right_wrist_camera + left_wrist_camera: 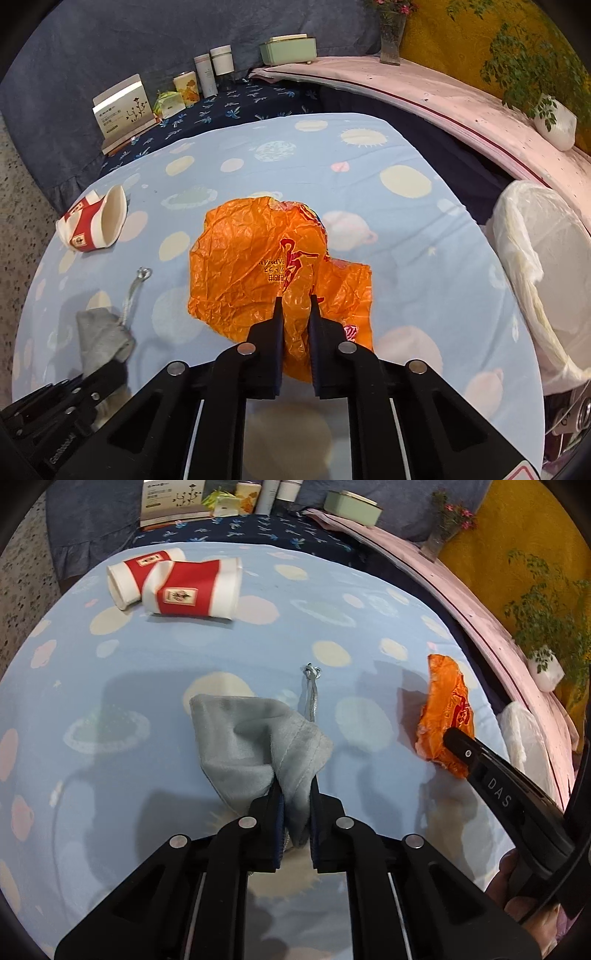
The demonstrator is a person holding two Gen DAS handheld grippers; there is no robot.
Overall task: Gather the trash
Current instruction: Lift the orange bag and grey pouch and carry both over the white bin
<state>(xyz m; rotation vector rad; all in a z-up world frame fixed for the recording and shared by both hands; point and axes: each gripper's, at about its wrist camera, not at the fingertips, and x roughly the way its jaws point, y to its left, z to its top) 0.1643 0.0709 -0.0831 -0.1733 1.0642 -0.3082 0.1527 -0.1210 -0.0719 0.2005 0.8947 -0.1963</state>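
Meanwhile, two handheld grippers work over a table (406, 229) draped in a pale blue cloth printed with planets and dots. At near left, the left gripper (295, 788) has its fingers drawn narrow, pinching a fold of a grey pouch (255, 749); the pouch's cord (312, 694) trails away across the cloth to a knotted end. To the right, the right gripper (295, 306) has its fingers likewise narrow, clamped on a bunched edge of a crumpled orange bag (255, 266), which lies spread over the middle of the table. Two red-and-white paper cups (177, 583) lie on their sides, touching, at the far left of the cloth. A bin (539, 280) lined with a white bag stands open just beside the table's right edge. Beyond the blue cloth, on a dark floral cloth, stand a box (125, 107), a tin (186, 86) and two white bottles (214, 70). A mint-green case (288, 48) rests at the far end of a pink ledge (461, 107) that curves along the right, where a vase (391, 40) of flowers and a potted plant (554, 118) also stand. Part of a hand (517, 886) shows at the near right, around the right gripper's handle.
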